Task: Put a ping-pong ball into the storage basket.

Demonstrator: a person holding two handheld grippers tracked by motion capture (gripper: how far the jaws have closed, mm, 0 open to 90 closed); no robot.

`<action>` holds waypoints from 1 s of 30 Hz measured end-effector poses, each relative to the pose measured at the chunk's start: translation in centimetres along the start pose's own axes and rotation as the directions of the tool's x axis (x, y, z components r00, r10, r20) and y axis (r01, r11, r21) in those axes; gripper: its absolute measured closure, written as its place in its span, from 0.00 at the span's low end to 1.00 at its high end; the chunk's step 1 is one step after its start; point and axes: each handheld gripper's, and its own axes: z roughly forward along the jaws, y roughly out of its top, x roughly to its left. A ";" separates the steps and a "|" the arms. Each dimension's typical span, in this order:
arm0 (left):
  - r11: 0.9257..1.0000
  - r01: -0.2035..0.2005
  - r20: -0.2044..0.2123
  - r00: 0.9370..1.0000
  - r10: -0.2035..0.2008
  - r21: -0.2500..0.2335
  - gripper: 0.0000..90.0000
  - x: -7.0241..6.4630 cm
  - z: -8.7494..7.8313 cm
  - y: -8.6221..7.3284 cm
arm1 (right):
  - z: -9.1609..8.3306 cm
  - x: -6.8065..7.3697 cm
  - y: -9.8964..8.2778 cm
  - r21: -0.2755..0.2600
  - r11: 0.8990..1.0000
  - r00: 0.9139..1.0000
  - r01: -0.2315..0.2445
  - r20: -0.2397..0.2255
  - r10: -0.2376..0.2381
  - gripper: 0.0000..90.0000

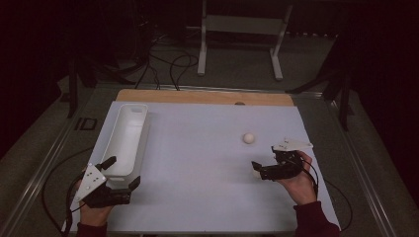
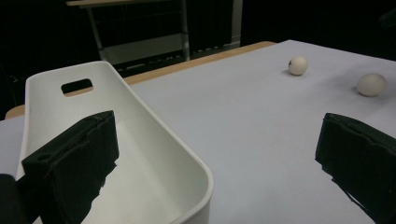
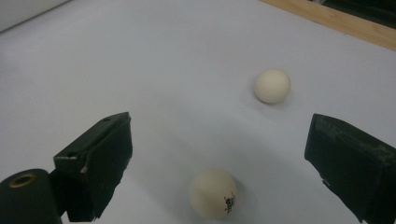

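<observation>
At lower centre of the right gripper view, a white ball (image 3: 212,193) with a small printed mark sits between the wide-open jaws of the right gripper (image 3: 219,158), which hold nothing. Judgement: the step in hand looks like a pick of this ball. To do it well, keep the ball centred between the jaws, lower until the pads bracket its widest part, then close slowly; a smooth, light ball may squirt away if one jaw touches first.

Farther up, right of centre in the same view, a second white ball (image 3: 272,85) lies alone on the pale table (image 3: 140,70).

Lower left of the high view: left gripper (image 1: 118,177), jaws also spread wide and empty, straddling the near end of the white bin (image 1: 129,133). The bin looks empty, glossy, with a handle slot at its far end.
</observation>
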 end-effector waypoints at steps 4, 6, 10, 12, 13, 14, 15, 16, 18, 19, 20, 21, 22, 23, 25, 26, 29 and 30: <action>1.000 -0.001 0.001 1.000 0.001 0.001 0.00 0.0 0.0 0.0 | 0.2 0.0 -0.1 0.015 1.000 1.000 -0.001 -0.003 0.001 0.08; 1.000 -0.002 0.000 1.000 0.002 0.001 0.00 0.0 0.0 0.0 | 0.3 -0.1 -0.1 0.024 1.000 1.000 -0.001 -0.005 0.001 0.08; 1.000 -0.001 -0.001 1.000 0.001 0.001 0.00 0.0 0.0 0.0 | 0.5 -0.2 -0.1 0.032 0.999 1.000 0.002 -0.011 -0.002 0.08; 1.000 -0.001 0.000 1.000 0.001 0.001 0.00 0.0 0.0 0.0 | 0.6 -0.2 -0.1 0.042 0.999 1.000 0.005 -0.014 -0.004 0.08; 1.000 -0.002 0.000 1.000 0.002 0.001 0.00 0.0 0.0 0.0 | 0.7 -0.2 -0.1 0.047 0.999 1.000 0.007 -0.015 -0.006 0.08; 1.000 -0.002 0.000 1.000 0.002 0.001 0.00 0.0 0.0 0.0 | 0.7 -0.3 -0.2 0.050 0.999 1.000 0.011 -0.018 -0.010 0.08; 1.000 -0.001 0.001 1.000 0.001 0.001 0.00 0.0 0.0 0.0 | 0.8 -0.3 -0.2 0.056 0.998 1.000 0.010 -0.020 -0.009 0.08; 1.000 -0.001 0.000 1.000 0.001 0.001 0.00 0.0 0.0 0.0 | 0.8 -0.3 -0.2 0.060 0.998 1.000 0.012 -0.022 -0.011 0.08; 1.000 -0.001 0.000 1.000 0.001 0.001 0.00 0.0 0.0 0.0 | 0.9 -0.2 -0.2 0.065 0.998 1.000 0.016 -0.026 -0.015 0.08; 1.000 -0.001 0.000 1.000 0.001 0.001 0.00 0.0 0.0 0.0 | 1.0 -0.2 -0.2 0.070 0.997 0.999 0.019 -0.027 -0.017 0.08; 1.000 -0.001 0.000 1.000 0.001 0.001 0.00 0.0 0.0 0.0 | 1.0 -0.2 -0.2 0.073 0.997 0.999 0.020 -0.029 -0.018 0.08; 1.000 -0.001 0.000 1.000 0.001 0.001 0.00 0.0 -0.1 0.0 | 1.0 -0.2 -0.2 0.077 0.997 0.999 0.021 -0.031 -0.018 0.08; 1.000 -0.001 -0.001 1.000 0.001 0.001 0.00 0.0 -0.1 0.0 | 1.1 -0.2 -0.2 0.080 0.997 0.999 0.021 -0.032 -0.018 0.08; 1.000 0.000 -0.001 1.000 0.000 0.000 0.00 0.0 -0.1 0.0 | 1.1 -0.2 -0.2 0.085 0.996 0.999 0.026 -0.033 -0.023 0.08; 1.000 0.001 -0.001 1.000 -0.001 -0.001 0.00 0.0 -0.1 0.0 | 1.2 -0.2 -0.3 0.102 0.994 0.999 0.028 -0.032 -0.025 0.08; 1.000 0.000 -0.001 1.000 0.000 0.000 0.00 0.0 -0.1 0.0 | 1.3 -0.2 -0.3 0.113 0.993 0.999 0.031 -0.033 -0.028 0.08; 1.000 -0.001 0.000 1.000 0.001 0.001 0.00 0.0 0.0 0.0 | 1.6 -0.1 -0.4 0.141 0.989 0.999 0.043 -0.036 -0.038 0.08; 1.000 -0.001 0.000 1.000 0.001 0.002 0.00 0.0 0.0 0.0 | 1.7 -0.1 -0.5 0.147 0.988 0.998 0.046 -0.039 -0.041 0.08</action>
